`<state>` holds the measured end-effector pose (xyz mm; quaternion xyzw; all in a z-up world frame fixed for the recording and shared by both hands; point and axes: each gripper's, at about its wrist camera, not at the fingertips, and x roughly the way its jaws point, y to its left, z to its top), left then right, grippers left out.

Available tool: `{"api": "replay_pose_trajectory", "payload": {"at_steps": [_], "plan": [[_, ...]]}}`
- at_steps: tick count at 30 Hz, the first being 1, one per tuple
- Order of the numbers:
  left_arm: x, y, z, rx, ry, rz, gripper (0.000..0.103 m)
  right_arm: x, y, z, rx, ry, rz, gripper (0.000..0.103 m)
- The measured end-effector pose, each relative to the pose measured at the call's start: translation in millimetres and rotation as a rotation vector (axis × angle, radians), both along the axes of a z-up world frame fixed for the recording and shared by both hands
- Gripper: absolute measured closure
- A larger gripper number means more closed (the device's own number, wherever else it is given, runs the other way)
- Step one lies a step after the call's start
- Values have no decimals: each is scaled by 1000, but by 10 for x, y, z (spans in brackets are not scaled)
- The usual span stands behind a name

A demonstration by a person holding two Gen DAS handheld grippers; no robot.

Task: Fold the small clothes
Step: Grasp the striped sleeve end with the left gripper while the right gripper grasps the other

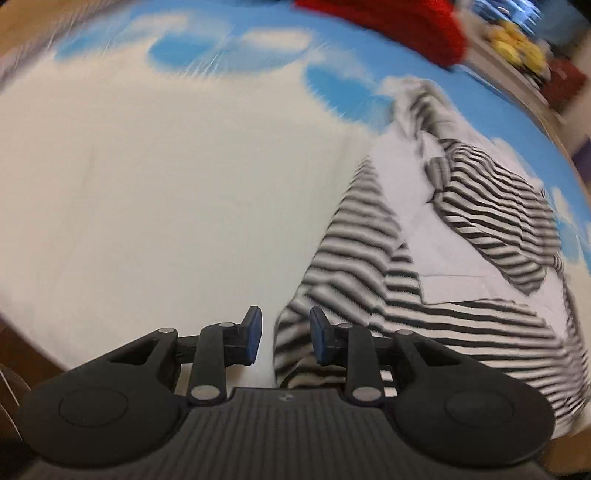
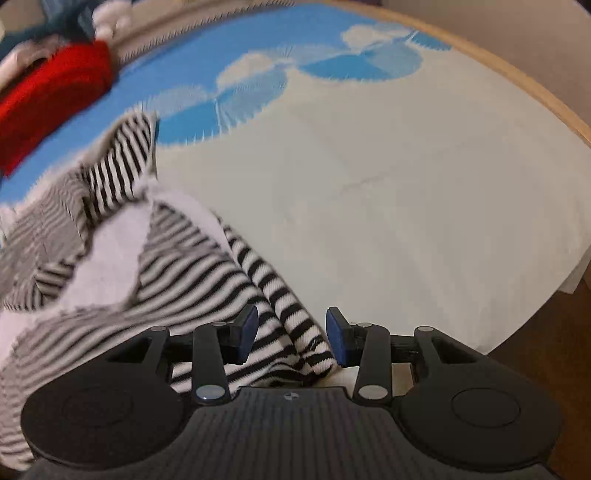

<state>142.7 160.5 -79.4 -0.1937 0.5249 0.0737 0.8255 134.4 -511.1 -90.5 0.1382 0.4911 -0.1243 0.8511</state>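
A black-and-white striped garment (image 1: 424,258) with white panels lies crumpled on the table, at the right of the left wrist view and at the left of the right wrist view (image 2: 177,266). My left gripper (image 1: 284,338) is open, its blue pads either side of the garment's near left edge. My right gripper (image 2: 291,338) is open around a striped sleeve or hem (image 2: 291,325) that lies between its pads. Neither gripper grips the cloth. Both views are motion-blurred.
The table wears a white and blue cloud-print cloth (image 1: 166,166) with a wooden rim (image 2: 517,81). A red garment (image 1: 399,22) lies at the far side, also in the right wrist view (image 2: 55,88). Yellow items (image 1: 517,44) sit beyond the table.
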Motion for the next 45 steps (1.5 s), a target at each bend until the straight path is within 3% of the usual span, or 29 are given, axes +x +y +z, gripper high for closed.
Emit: {"api": "replay_pose_trajectory", "payload": {"at_steps": [2, 3, 7, 12, 14, 16, 18, 19, 20, 25, 28, 30, 31, 34, 42, 45], "plan": [[-24, 92, -79, -102, 23, 18, 65, 61, -7, -136, -28, 66, -21, 59], [-51, 84, -87, -110, 40, 13, 60, 84, -8, -196, -17, 88, -23, 59], [-57, -70, -197, -39, 121, -68, 55, 143, 131, -298, -52, 125, 33, 53], [-28, -270, -201, 11, 112, -167, 54, 137, 257, -276, -69, 111, 56, 55], [-61, -315, -193, 26, 111, -194, 51, 132, 292, -243, -89, 101, 71, 66], [-69, -363, -199, 45, 109, -217, 52, 96, 279, -178, -81, 76, 87, 92], [-68, -394, -214, 54, 103, -233, 60, 47, 263, -93, -63, 34, 96, 93], [-61, -397, -201, 46, 95, -240, 71, 20, 270, -39, -56, 3, 105, 94], [-66, -382, -169, 39, 83, -240, 93, -8, 283, 13, -49, -26, 118, 94], [-128, -349, -32, 51, 31, -239, 92, -98, 211, 149, 7, -94, 102, 95], [-86, -347, -137, 54, 86, -231, 88, -44, 140, 79, 13, -64, 70, 89], [-60, -323, -173, 49, 98, -209, 70, -8, 167, 11, 0, -20, 73, 86], [-52, -306, -176, 48, 97, -193, 65, 5, 194, -27, -14, 0, 78, 75], [-34, -274, -176, 50, 98, -158, 48, 46, 234, -118, -42, 47, 89, 59], [-18, -354, -230, 83, 109, -179, 47, 133, 317, -248, -77, 117, 119, 56], [-19, -380, -234, 92, 106, -192, 48, 133, 376, -232, -95, 108, 151, 72]]}}
